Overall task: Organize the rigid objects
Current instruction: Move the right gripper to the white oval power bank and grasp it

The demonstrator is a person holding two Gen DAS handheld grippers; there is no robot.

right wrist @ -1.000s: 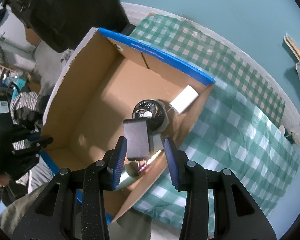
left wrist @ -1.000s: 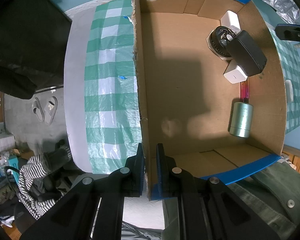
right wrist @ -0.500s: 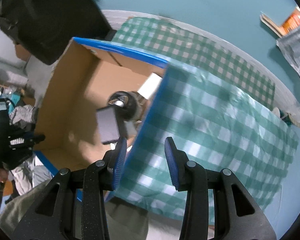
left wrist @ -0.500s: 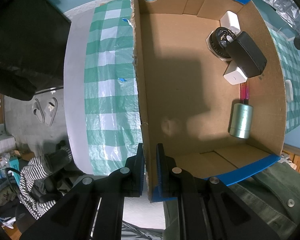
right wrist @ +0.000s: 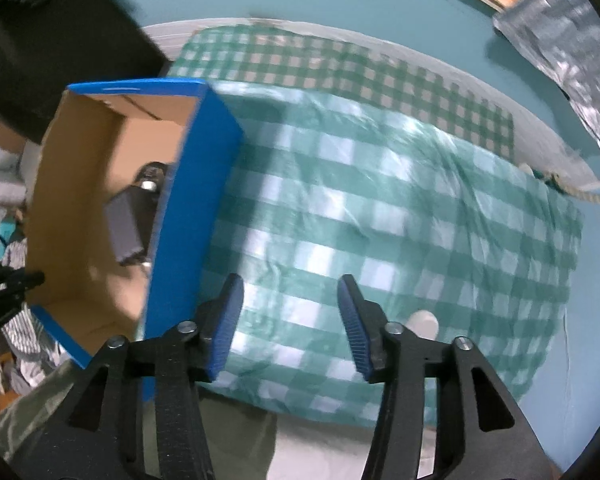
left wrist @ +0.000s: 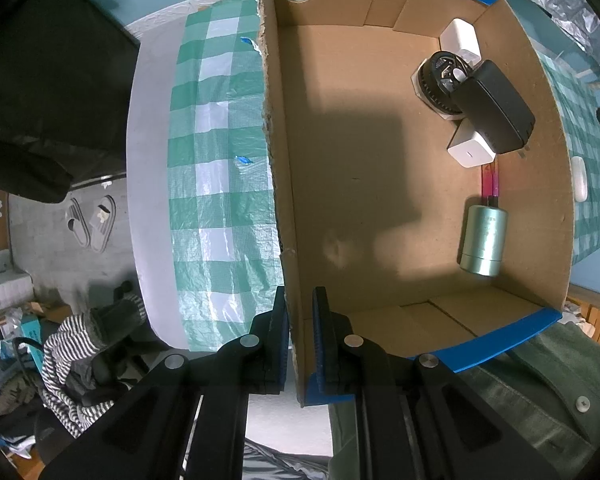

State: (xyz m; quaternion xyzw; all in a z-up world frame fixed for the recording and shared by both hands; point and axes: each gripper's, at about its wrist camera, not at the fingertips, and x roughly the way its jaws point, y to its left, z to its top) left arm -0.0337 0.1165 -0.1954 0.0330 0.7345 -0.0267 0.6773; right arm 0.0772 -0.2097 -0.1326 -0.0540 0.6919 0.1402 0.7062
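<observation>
My left gripper (left wrist: 300,312) is shut on the near-left wall of an open cardboard box (left wrist: 284,184) with blue outer sides. Inside the box lie a black power adapter (left wrist: 496,106), a round black fan (left wrist: 440,78), two white adapters (left wrist: 470,148), a pink pen (left wrist: 490,180) and a pale green cylinder (left wrist: 482,240). My right gripper (right wrist: 290,306) is open and empty above the green checked cloth (right wrist: 400,220), right of the box (right wrist: 188,216). A small white object (right wrist: 422,322) lies on the cloth just right of the right finger; it also shows in the left wrist view (left wrist: 580,178).
The table's white edge (left wrist: 148,184) runs left of the cloth. A black bag (left wrist: 48,92) sits at the far left. A silver foil bag (right wrist: 560,40) lies at the back right. Clothes and slippers (left wrist: 92,220) lie on the floor.
My right gripper has moved right, out from over the box to above the cloth, still open. The black adapter lies in the box. The left gripper and box have stayed put.
</observation>
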